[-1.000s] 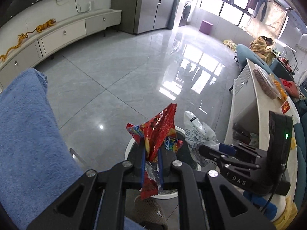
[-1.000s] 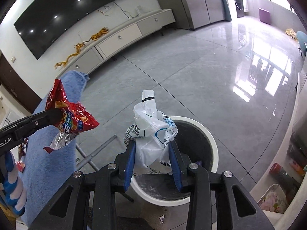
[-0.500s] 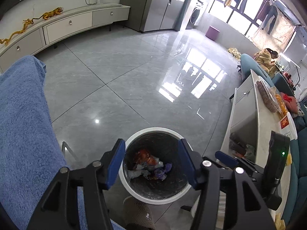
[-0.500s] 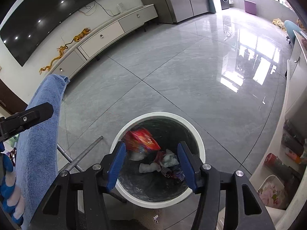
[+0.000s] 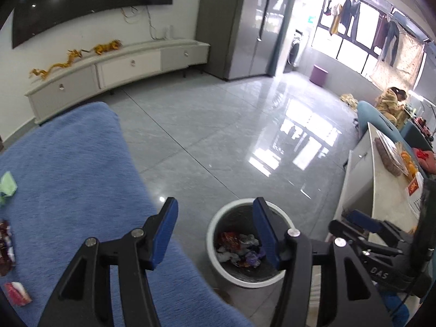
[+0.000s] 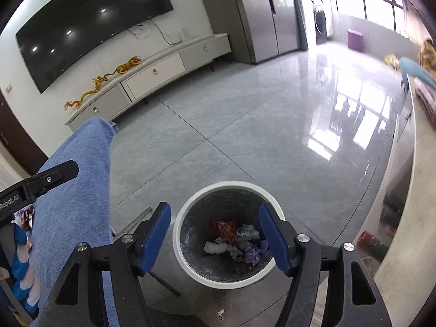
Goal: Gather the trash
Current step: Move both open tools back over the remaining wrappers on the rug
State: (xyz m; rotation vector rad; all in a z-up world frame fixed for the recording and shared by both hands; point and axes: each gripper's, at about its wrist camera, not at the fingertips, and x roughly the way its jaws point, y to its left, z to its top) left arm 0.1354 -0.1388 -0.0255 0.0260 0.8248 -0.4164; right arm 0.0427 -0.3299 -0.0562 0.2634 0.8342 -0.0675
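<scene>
Illumination is daylight, entering through the large windows [image 5: 362, 41] at the upper right of both views; that area is overexposed and detail there is washed out. The glossy tiled floor [image 5: 218, 141] returns a strong specular reflection of the window panes, forming a bright glare patch right of centre. The wall-mounted television screen [image 6: 90, 24] mirrors several ceiling spotlights as small white dots. Overall exposure is bright and even; shadows are soft and weak. The interior of the trash bin [image 6: 190, 234] is comparatively dark. Both views show heavy fisheye distortion: straight edges bow near the borders and the corners vignette to black. Slight blur softens fine detail.
</scene>
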